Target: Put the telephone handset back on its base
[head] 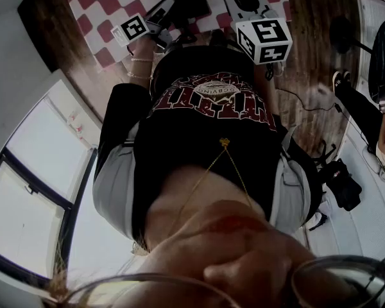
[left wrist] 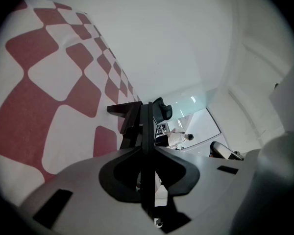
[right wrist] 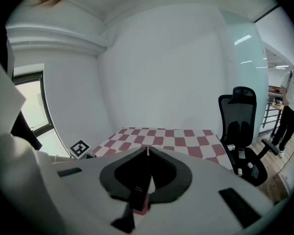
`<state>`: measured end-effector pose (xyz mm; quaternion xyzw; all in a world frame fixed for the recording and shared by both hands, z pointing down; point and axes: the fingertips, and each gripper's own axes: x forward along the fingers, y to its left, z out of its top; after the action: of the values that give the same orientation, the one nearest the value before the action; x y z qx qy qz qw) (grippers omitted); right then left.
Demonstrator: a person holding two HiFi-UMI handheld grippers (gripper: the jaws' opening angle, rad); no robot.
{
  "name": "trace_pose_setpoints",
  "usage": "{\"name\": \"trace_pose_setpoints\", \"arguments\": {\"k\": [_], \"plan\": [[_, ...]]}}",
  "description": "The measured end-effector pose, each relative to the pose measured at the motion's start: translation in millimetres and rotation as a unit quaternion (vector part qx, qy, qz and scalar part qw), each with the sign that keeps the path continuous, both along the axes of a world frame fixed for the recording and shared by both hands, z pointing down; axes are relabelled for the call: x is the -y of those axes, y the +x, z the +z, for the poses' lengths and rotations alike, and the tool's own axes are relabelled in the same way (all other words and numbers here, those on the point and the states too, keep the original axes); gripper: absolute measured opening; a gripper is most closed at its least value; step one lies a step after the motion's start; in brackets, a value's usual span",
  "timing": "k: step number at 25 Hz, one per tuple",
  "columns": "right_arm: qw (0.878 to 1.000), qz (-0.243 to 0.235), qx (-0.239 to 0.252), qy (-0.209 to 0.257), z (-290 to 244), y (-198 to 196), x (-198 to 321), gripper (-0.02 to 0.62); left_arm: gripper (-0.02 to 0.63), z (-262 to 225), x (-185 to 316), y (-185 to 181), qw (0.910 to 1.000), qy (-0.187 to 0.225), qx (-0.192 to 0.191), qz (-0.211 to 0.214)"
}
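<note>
No telephone, handset or base shows in any view. In the head view both grippers are held out over a table with a red-and-white checked cloth, beyond the person's black printed shirt. The left gripper hangs close over the cloth, its black jaws pressed together with nothing between them. The right gripper points along the table from its near end, jaws also together and empty. Their marker cubes sit at the top of the head view, left cube and right cube.
A black office chair stands by the table's right side. A person stands far off at the right. A window is to the left. On the wooden floor lie cables and a black bag.
</note>
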<state>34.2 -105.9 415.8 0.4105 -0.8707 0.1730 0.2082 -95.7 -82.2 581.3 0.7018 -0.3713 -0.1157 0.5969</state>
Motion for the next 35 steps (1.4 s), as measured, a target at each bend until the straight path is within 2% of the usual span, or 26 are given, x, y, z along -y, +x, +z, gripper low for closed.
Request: {"name": "trace_pose_setpoints", "arguments": {"k": [4, 10, 20, 25, 35], "plan": [[1.000, 0.004, 0.000, 0.000, 0.2, 2.9, -1.0, 0.029, 0.081, 1.1, 0.5, 1.4, 1.0000, 0.003, -0.003, 0.000], [1.000, 0.005, 0.001, 0.001, -0.2, 4.6, -0.5, 0.029, 0.081, 3.6, 3.7, -0.6, 0.9995, 0.024, 0.017, 0.014], [1.000, 0.006, 0.004, 0.004, -0.5, 4.4, 1.3, 0.029, 0.081, 10.8, 3.6, 2.6, 0.9994, 0.031, 0.010, 0.009], [1.000, 0.007, 0.006, 0.006, -1.2, 4.6, 3.4, 0.029, 0.081, 13.6, 4.4, 1.0, 0.9986, 0.042, 0.026, 0.020], [1.000, 0.002, 0.012, 0.009, -3.4, 0.2, 6.1, 0.029, 0.083, 15.0, 4.2, -1.2, 0.9928, 0.055, 0.090, 0.057]]}}
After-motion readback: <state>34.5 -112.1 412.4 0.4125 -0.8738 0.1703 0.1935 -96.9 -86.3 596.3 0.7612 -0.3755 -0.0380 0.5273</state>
